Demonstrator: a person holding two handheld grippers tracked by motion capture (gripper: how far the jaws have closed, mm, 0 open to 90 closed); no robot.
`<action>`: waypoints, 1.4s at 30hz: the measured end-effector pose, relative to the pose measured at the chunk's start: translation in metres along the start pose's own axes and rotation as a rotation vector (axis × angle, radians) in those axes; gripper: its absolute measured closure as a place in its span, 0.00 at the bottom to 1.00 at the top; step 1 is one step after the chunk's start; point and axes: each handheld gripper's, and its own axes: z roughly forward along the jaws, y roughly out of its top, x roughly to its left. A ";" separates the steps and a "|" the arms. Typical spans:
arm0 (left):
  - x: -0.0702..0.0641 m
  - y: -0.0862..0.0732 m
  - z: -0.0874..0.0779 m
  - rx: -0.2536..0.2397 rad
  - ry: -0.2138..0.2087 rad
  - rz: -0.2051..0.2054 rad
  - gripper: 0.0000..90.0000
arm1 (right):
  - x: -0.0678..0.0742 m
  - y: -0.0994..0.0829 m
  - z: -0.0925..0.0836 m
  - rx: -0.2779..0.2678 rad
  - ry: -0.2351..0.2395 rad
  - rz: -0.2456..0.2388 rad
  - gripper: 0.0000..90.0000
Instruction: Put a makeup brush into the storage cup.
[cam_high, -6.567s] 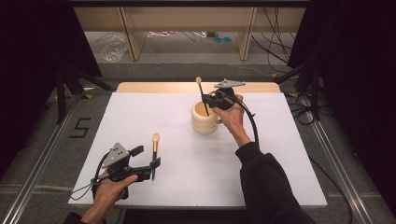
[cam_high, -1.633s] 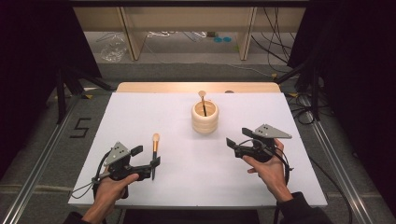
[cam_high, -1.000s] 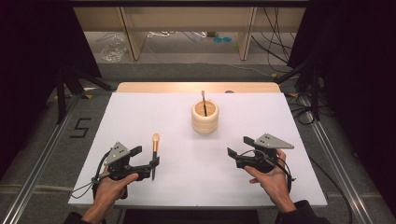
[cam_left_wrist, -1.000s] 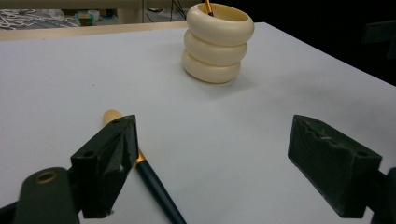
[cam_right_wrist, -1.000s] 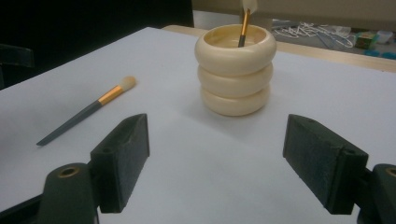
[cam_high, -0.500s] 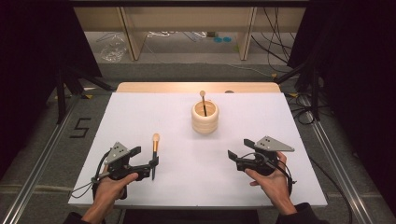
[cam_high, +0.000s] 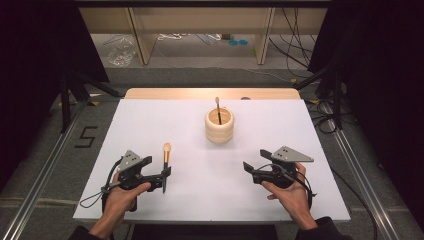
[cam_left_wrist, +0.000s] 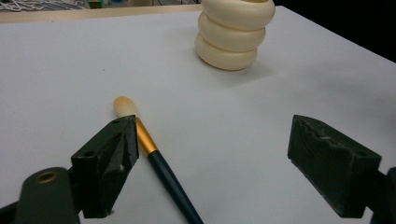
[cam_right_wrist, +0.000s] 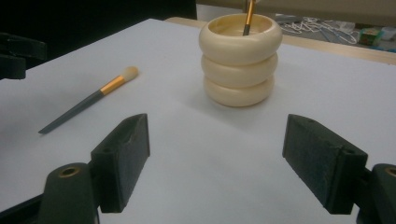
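brush (cam_left_wrist: 154, 154) handle cropped, perhaps beneath tongs (cam_left_wrist: 224, 154)

The cup (cam_left_wrist: 235, 33) hides the standing brush's (cam_right_wrist: 249, 16) lower handle; the frame's top edge cuts off that brush's head.

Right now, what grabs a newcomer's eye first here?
The cream ribbed holder at the middle of the white table, with one brush standing in it. Next, the loose makeup brush lying flat near the front left, right by the left gripper, whose jaws stand open. The right gripper rests front right, jaws open and empty.
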 end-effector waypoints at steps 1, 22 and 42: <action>0.000 0.001 0.001 0.008 0.004 0.006 0.18 | 0.000 0.000 0.000 0.002 0.006 0.000 0.27; 0.028 0.021 0.033 0.280 0.076 0.098 0.28 | 0.002 -0.001 0.004 0.020 0.027 -0.005 0.28; 0.033 0.024 0.060 0.427 0.069 0.135 0.37 | 0.005 -0.001 0.009 0.055 0.058 -0.003 0.28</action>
